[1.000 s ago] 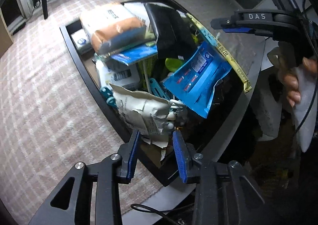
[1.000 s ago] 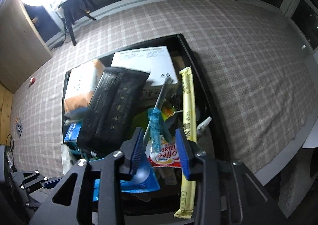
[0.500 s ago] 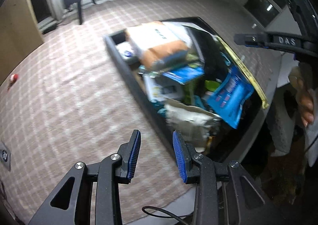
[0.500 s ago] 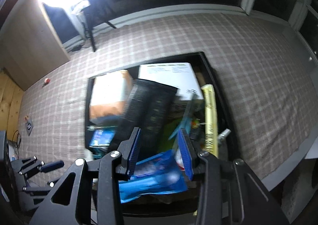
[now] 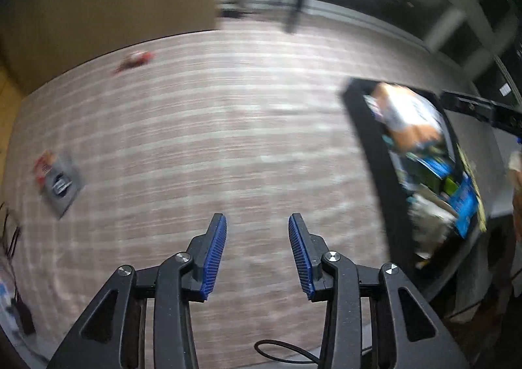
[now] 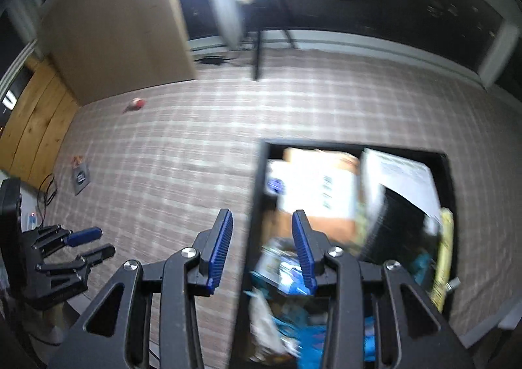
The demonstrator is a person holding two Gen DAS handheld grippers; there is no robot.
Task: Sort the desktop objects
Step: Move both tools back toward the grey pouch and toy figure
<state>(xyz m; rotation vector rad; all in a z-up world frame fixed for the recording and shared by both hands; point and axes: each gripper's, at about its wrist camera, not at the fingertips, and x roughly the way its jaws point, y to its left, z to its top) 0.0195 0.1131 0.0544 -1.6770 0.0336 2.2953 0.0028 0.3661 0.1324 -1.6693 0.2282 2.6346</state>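
Note:
A black tray (image 5: pixel 368 147) heaped with packets lies on the checked tablecloth, at the right of the left wrist view. On top are an orange-and-white pack (image 5: pixel 407 117) and a blue packet (image 5: pixel 466 202). My left gripper (image 5: pixel 257 222) hangs over bare cloth left of the tray, its jaws opening with nothing between them. My right gripper (image 6: pixel 261 219) stands open and empty above the tray's left wall (image 6: pixel 257 206). Beyond it are the orange-and-white pack (image 6: pixel 319 192), a white box (image 6: pixel 404 173), a black pouch (image 6: pixel 404 225) and a yellow stick pack (image 6: pixel 445 254).
A small red object (image 5: pixel 135 60) lies far back on the cloth and a grey card (image 5: pixel 60 186) at the far left. The right wrist view shows both, the red object (image 6: pixel 135 104) and the grey card (image 6: pixel 80 178), with the left gripper (image 6: pixel 81 245) low left. Both views are motion-blurred.
Both grippers have swung left, off the tray's contents. The tray has slid to the right of each view. The left jaws stand a little wider than before.

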